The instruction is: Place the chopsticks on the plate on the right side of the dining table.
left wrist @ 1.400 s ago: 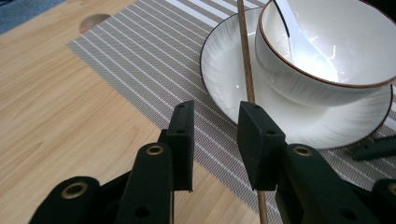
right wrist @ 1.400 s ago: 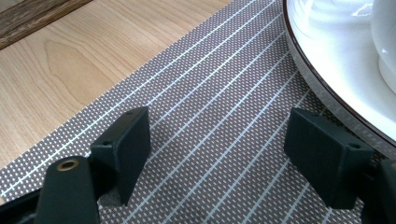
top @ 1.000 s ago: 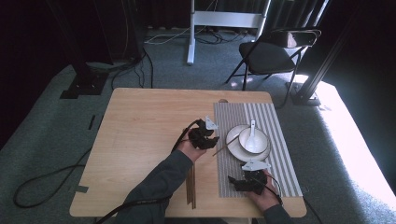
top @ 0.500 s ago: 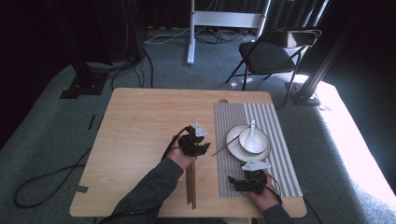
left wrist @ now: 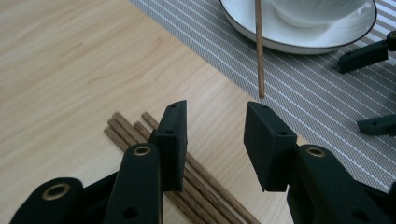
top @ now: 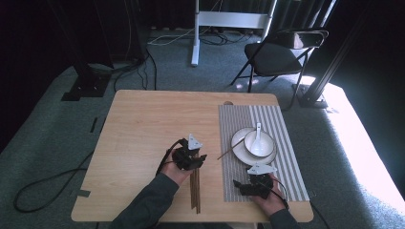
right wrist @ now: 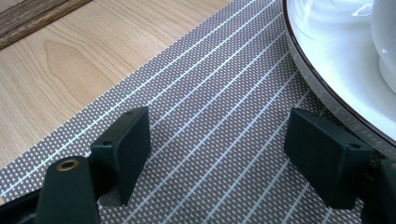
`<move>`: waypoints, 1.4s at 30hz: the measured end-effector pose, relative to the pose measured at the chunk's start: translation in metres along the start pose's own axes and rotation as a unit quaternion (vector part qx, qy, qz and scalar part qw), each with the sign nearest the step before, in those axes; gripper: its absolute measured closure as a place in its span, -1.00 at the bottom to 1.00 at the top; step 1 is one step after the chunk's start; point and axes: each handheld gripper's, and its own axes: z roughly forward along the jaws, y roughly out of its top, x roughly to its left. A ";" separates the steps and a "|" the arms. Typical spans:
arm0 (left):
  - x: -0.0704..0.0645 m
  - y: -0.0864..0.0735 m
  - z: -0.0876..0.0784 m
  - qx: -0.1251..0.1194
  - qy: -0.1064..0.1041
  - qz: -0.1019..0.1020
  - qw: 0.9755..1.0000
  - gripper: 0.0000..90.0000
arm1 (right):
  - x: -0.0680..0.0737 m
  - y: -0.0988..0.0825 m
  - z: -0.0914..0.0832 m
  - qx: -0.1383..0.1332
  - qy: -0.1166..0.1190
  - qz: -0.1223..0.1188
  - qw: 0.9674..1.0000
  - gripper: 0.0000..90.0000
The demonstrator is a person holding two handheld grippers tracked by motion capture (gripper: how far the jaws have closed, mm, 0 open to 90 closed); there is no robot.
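A bundle of brown chopsticks lies on the wooden table near its front edge. My left gripper hovers over the bundle's far end. In the left gripper view its jaws stand apart with nothing between them, the chopsticks just beneath; they have just been opening. A single chopstick leans on the rim of a white plate that carries a white bowl with a white spoon. My right gripper rests open on the striped placemat beside the plate.
The grey striped placemat covers the table's right side. The right gripper's black jaws appear at the right of the left gripper view. A folding chair and a white stand are on the carpet beyond the table.
My left gripper has drawn back from beside the plate toward the person, ending over the chopstick bundle. The right gripper and the dishes have not moved.
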 end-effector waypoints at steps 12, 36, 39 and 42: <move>0.001 -0.035 -0.006 0.014 0.015 -0.020 1.000 0.33 | 0.000 0.000 0.000 0.000 0.000 0.001 1.000 -0.51; -0.007 -0.076 0.001 0.045 0.010 -0.036 0.998 0.38 | 0.000 0.000 0.000 0.000 0.000 0.001 1.000 -0.51; -0.006 -0.077 0.001 0.044 0.008 -0.040 0.998 0.38 | 0.000 0.000 0.000 0.001 0.000 0.001 1.000 -0.51; -0.006 -0.077 0.001 0.042 0.006 -0.043 0.998 0.38 | 0.000 0.000 0.000 0.000 0.000 0.001 1.000 -0.51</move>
